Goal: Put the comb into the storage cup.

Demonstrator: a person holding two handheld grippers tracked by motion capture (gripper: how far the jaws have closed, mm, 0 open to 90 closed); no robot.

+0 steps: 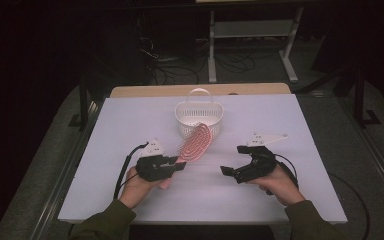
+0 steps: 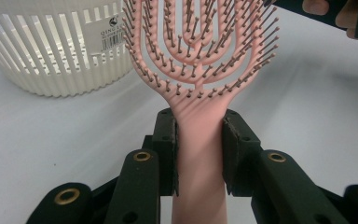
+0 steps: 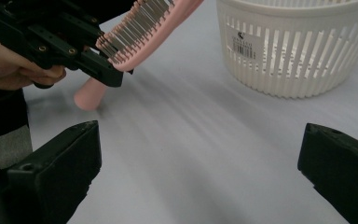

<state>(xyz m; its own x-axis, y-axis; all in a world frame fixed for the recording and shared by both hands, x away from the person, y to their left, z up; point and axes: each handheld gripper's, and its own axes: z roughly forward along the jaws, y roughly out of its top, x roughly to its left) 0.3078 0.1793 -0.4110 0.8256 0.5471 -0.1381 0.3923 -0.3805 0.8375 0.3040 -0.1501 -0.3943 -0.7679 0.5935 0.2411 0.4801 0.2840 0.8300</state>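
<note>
While clamped in the left claw [image 1: 180, 165] at the neck of its handle, just below the bristled head, held above the counter [image 1: 130, 125] with the head tilted up toward the white basket [image 1: 198, 119] and close beside its rim: a pink hairbrush [image 1: 196, 141]. Judged light and stiff, moulded plastic with open slots; handle smooth, maybe a little slippery, so best taken where the pads [image 2: 168, 140] already pressed, on its flat sides. Bristles springy, poor to grip. Handle end possibly resting on the counter, though hard to tell from the dim high view. Right claw [image 1: 232, 160] wide open, holding nothing, well apart to the right.
</note>
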